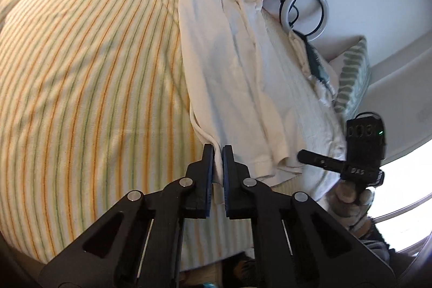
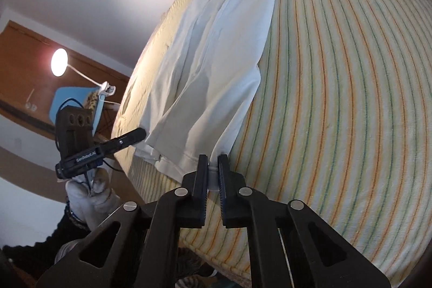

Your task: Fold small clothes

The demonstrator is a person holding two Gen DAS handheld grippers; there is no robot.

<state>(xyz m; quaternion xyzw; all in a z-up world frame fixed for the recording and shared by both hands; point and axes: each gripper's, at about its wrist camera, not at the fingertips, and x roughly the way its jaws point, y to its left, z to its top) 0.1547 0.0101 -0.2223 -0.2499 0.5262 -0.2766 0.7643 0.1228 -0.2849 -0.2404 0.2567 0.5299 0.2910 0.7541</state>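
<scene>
Garment (image 1: 229, 66) flat on bedspread (image 1: 94, 85)

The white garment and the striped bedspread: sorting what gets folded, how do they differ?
The white garment is plain; the striped bedspread has orange and green lines. The garment is narrow and creased; the bedspread is wide and smooth. The garment lies on the bedspread. Both are light cloth.

The left hand-held gripper (image 1: 218, 150) points downward at a slant, its two black fingers (image 1: 208, 155) drawn almost together and pinching a fold of white cloth between the pads. The right hand-held gripper (image 2: 213, 159) is angled much the same, jaws closed on a hem of the same cloth. Each is carried by a hand in a pale glove (image 2: 89, 193); the right hand's glove (image 1: 348, 196) appears blurred, so its grip is unclear.
</scene>
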